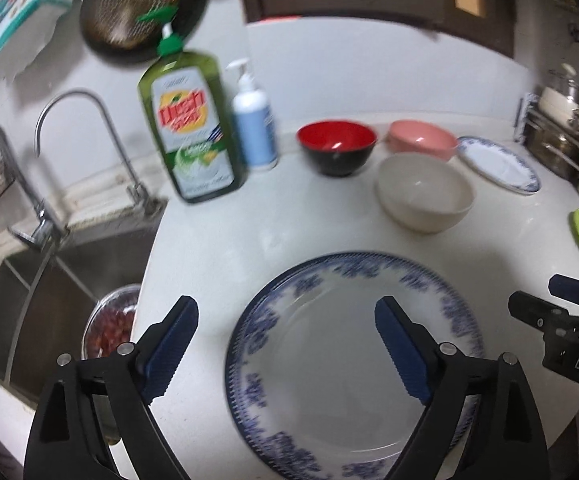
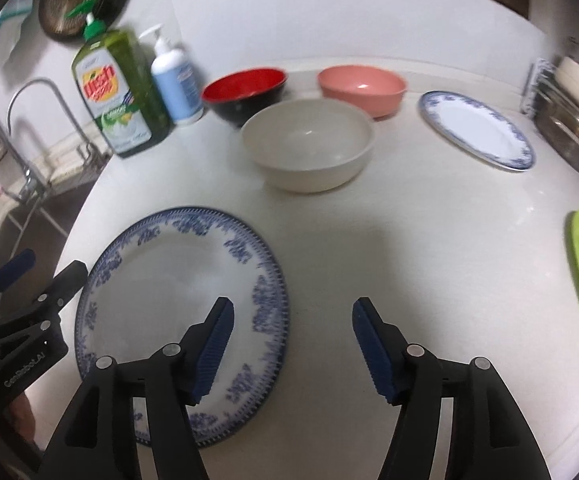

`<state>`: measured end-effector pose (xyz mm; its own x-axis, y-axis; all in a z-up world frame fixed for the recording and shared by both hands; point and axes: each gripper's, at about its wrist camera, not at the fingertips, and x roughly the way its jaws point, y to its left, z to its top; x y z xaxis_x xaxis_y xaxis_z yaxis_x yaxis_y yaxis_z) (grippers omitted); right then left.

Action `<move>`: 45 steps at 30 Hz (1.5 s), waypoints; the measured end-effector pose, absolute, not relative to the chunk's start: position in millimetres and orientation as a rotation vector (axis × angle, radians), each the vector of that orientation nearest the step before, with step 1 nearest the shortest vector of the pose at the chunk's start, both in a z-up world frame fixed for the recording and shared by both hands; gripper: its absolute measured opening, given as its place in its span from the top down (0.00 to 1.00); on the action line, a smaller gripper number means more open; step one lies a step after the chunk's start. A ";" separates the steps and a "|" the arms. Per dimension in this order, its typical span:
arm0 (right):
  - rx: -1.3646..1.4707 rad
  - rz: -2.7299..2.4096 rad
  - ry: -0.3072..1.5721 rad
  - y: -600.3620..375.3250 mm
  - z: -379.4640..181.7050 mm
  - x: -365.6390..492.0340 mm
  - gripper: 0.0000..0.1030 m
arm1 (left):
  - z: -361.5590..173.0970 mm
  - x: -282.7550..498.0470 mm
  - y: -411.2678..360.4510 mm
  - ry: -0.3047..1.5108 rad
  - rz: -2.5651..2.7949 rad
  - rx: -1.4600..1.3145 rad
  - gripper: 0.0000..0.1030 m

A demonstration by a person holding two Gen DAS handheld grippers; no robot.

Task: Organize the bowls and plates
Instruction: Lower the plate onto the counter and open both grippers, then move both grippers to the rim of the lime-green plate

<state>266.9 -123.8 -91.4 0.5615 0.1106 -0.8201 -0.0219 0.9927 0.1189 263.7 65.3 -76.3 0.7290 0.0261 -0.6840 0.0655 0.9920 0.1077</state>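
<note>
Both grippers hang above the white counter (image 2: 409, 240) with jaws apart and nothing between the pads. Left gripper (image 1: 285, 344) straddles the near rim of the large blue-patterned plate (image 1: 341, 360), not touching it; right gripper (image 2: 293, 344) is over the plate's right edge. Beyond sits a cream bowl (image 2: 309, 148), then a red-and-black bowl (image 2: 245, 92) and a pink bowl (image 2: 363, 88). A smaller blue-rimmed plate (image 2: 477, 128) lies far right. Dish soap bottle (image 2: 119, 92) stands by the sink (image 1: 49, 280).

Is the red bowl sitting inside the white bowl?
No, the red bowl stands by itself on the counter behind the white bowl.
</note>
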 end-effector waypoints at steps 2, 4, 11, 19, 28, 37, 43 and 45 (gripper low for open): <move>0.108 0.055 0.952 -132.1 -86.1 261.6 0.33 | -69.7 262.1 54.6 0.729 -0.039 0.136 0.07; 0.119 0.027 0.928 -143.5 -79.5 254.6 0.30 | -61.7 260.3 40.0 0.700 -0.062 0.151 0.06; 0.150 -0.070 0.871 -187.3 -62.0 233.7 0.25 | -41.0 257.6 -9.2 0.660 -0.155 0.151 0.04; 0.166 -0.186 0.810 -246.1 -41.0 212.0 0.25 | -27.1 256.8 -72.6 0.638 -0.262 0.144 0.03; 0.192 -0.315 0.764 -312.5 -31.1 190.4 0.25 | -19.0 258.4 -146.0 0.613 -0.372 0.178 0.03; 0.216 -0.417 0.742 -368.9 -28.4 175.9 0.25 | -15.8 262.6 -208.1 0.586 -0.442 0.219 0.04; 0.238 -0.478 0.734 -404.2 -30.0 171.3 0.25 | -17.9 268.9 -244.9 0.590 -0.476 0.231 0.04; 0.246 -0.492 0.735 -414.0 -31.8 171.9 0.25 | -20.6 272.6 -257.9 0.602 -0.491 0.232 0.04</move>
